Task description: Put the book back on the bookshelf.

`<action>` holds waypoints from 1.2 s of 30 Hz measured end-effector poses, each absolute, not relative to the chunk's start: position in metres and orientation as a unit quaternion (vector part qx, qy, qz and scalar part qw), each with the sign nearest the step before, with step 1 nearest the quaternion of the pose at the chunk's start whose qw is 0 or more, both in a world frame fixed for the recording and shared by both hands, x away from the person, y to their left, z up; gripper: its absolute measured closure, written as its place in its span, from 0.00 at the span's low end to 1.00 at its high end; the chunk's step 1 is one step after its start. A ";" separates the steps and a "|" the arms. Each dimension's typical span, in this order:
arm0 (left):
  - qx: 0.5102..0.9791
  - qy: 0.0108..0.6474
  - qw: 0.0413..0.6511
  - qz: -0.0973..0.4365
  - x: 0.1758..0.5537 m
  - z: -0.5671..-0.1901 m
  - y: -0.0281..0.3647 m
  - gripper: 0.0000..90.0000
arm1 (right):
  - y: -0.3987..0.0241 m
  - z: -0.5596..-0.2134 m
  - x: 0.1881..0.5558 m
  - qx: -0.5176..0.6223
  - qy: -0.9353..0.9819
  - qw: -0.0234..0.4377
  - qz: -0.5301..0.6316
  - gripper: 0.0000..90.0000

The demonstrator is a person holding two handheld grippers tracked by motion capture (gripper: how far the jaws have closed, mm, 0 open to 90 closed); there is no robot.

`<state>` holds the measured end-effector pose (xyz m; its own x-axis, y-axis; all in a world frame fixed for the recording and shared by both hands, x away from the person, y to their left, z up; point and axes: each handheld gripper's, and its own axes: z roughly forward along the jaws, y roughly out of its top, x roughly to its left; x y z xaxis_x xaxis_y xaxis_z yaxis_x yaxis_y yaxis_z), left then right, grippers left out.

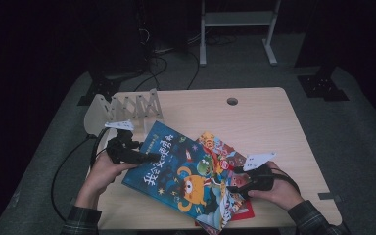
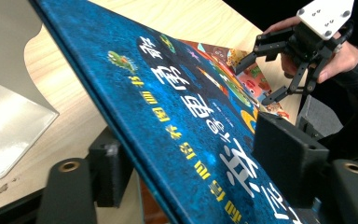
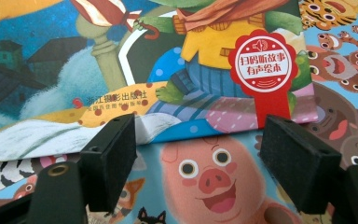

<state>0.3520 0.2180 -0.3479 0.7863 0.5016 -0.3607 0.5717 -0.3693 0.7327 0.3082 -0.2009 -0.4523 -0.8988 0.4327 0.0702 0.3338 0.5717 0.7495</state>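
Nearest, at the table's front edge: a person's two hands, plaid sleeves, each holding a black two-jaw gripper. Left gripper point(image 1: 149, 157) has the blue picture book point(image 1: 176, 174) by its left edge; in the left gripper view one jaw sits under the cover and one on top, so it looks gripped, the book's spine side raised off the wood. Right gripper point(image 1: 235, 178) hovers at the book's lower right corner, jaws apart, nothing pinched between them (its own view looks straight down between the pads onto cover art).

Surface: pale wood-grain table point(image 1: 269, 122), rounded corners, one round cable hole point(image 1: 232, 101) near the far edge. A second book point(image 1: 225, 149), orange and red cover, lies under the blue one and pokes out to the right. Far left on the table stands a white slatted rack point(image 1: 129, 106).

Writing: blue cover carries large yellow Chinese characters running diagonally, with an orange horned monster below them. The right gripper view gives a red rosette seal reading 扫码听故事 有声绘本, and a publisher line, 浙江摄影出版社, beside a small red logo. A cartoon pig face shows on the cover beneath.

Beyond the table: grey floor, black cables point(image 1: 169, 63) trailing from the dark back, a white metal frame point(image 1: 237, 29) standing at the far centre. Room is otherwise dark.
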 end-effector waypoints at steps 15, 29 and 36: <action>0.841 0.336 0.422 -0.045 0.368 -0.319 0.199 0.55 | -0.203 -0.455 0.303 0.224 0.881 0.068 0.410 0.17; 0.836 0.318 0.436 -0.097 0.390 -0.282 0.177 0.74 | -0.199 -0.456 0.300 0.229 0.882 0.084 0.402 0.13; 0.851 0.313 0.412 -0.084 0.399 -0.266 0.162 0.76 | -0.196 -0.456 0.301 0.237 0.880 0.087 0.402 0.14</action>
<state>0.3989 0.1623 -0.2657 0.7899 0.4643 -0.4007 0.6022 -0.4635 0.6500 0.3006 -0.1964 -0.4555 -0.8724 0.4874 0.0367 0.3470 0.5648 0.7488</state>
